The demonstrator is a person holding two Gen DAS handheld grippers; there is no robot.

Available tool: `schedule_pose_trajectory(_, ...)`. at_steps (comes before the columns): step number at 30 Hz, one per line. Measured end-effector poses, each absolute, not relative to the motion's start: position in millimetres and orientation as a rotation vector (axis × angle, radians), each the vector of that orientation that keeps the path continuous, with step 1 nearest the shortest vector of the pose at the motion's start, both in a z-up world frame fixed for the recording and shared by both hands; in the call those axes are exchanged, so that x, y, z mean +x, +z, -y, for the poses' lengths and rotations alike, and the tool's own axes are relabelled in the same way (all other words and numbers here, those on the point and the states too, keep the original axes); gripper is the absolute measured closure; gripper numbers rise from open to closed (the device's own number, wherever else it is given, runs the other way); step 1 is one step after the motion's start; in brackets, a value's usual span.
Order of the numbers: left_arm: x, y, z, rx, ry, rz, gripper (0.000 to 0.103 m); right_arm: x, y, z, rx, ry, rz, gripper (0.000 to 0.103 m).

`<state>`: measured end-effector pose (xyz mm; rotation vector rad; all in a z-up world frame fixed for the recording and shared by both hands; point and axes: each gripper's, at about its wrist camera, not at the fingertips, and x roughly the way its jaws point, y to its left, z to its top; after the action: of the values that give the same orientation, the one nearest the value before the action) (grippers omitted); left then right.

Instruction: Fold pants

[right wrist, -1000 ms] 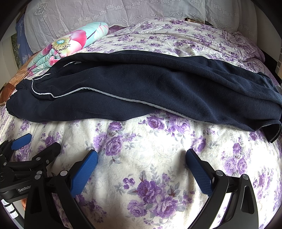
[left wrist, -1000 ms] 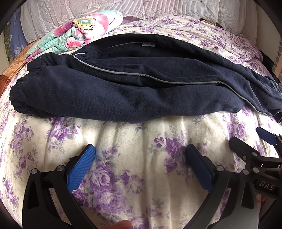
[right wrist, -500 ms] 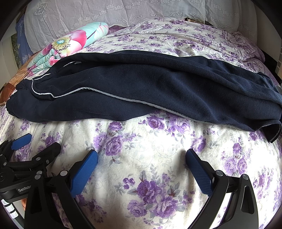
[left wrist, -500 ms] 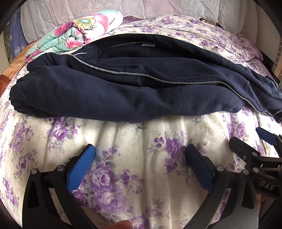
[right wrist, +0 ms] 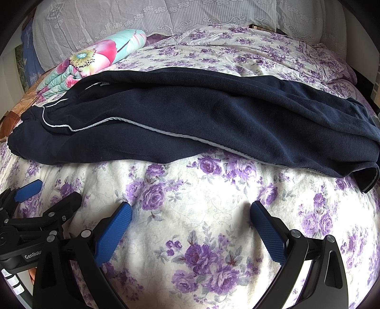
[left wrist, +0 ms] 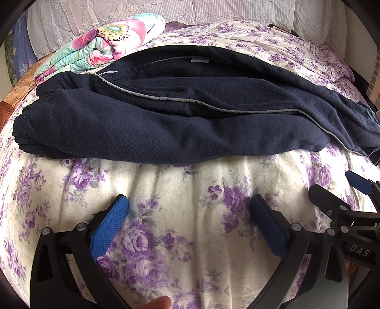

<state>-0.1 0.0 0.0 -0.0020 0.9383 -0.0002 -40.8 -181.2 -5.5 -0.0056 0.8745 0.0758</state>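
Observation:
Dark navy pants (left wrist: 166,123) with a thin grey side stripe lie across the bed, folded lengthwise, waistband at the left and leg cuffs at the right; they also show in the right wrist view (right wrist: 213,118). My left gripper (left wrist: 188,202) is open and empty, resting low over the floral sheet just in front of the pants. My right gripper (right wrist: 190,209) is open and empty, beside the left one, also short of the pants. Each gripper shows at the other view's edge.
The bed has a cream sheet with purple roses (left wrist: 190,190). A folded floral quilt in pink and teal (left wrist: 102,50) lies at the back left, touching the pants' waistband end. White lace pillows (right wrist: 166,16) line the headboard.

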Motion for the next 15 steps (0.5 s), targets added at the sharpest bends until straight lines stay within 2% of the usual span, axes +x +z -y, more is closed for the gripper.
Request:
schedule_pose_trajectory(11,-1.7,1.3,1.5,0.009,0.006,-0.943,0.004,-41.7,-4.0,183.0,-0.019,0.11,-0.877,0.003)
schedule_pose_trajectory(15,2.1,1.9,-8.3,-0.015,-0.059,-0.952,0.004,-43.9,-1.8,204.5,0.08,0.241,-0.847,0.003)
